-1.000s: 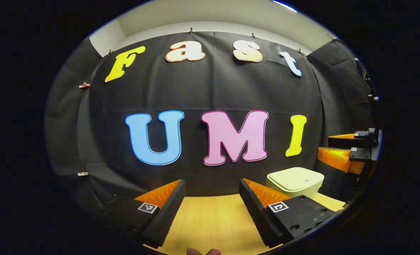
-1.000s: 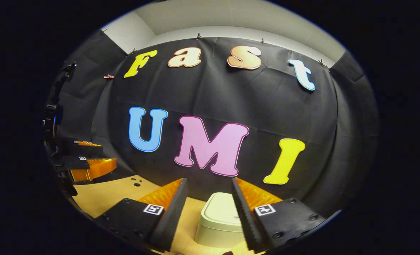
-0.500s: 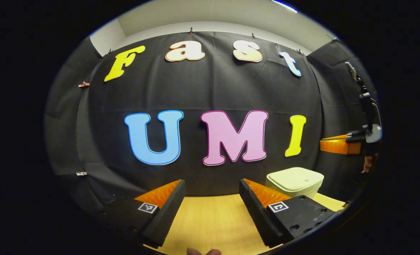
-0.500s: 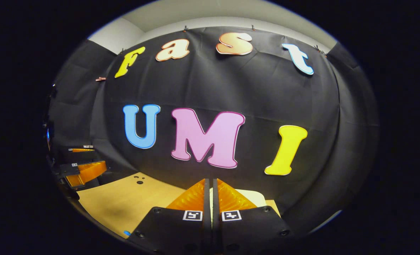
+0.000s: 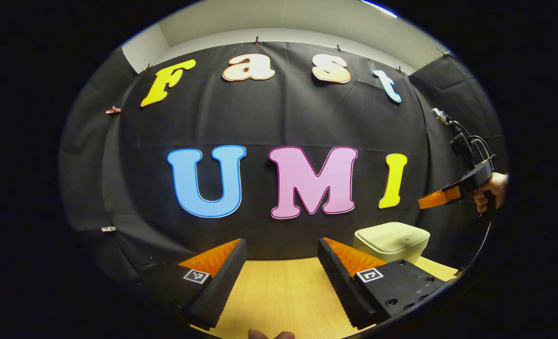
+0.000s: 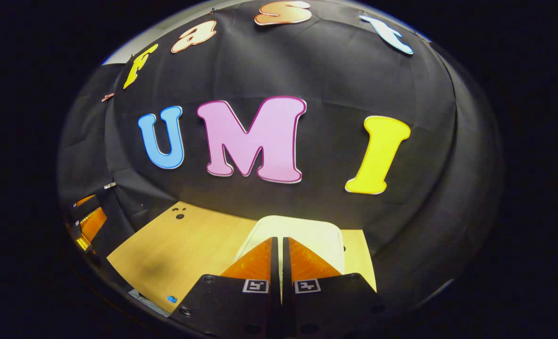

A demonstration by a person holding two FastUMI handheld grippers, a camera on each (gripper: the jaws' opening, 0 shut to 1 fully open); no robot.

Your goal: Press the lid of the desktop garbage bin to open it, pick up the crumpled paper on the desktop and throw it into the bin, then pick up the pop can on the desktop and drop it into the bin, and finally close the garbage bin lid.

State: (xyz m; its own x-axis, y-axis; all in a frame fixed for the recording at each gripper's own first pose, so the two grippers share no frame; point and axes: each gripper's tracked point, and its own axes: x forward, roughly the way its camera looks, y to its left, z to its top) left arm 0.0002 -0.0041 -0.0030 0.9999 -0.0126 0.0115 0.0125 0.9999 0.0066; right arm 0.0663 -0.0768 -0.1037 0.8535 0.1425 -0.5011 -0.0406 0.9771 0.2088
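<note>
Hovering above bin lid (image 6: 302, 230), right gripper (image 6: 279, 242) jaws closed

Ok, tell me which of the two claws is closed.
The right claw, aimed down at the bin lid, has its fingers together. The left claw holds its fingers wide apart over the table.

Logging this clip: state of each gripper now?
Left gripper: open, holding nothing.
Right gripper: shut, holding nothing, above the bin lid.
</note>
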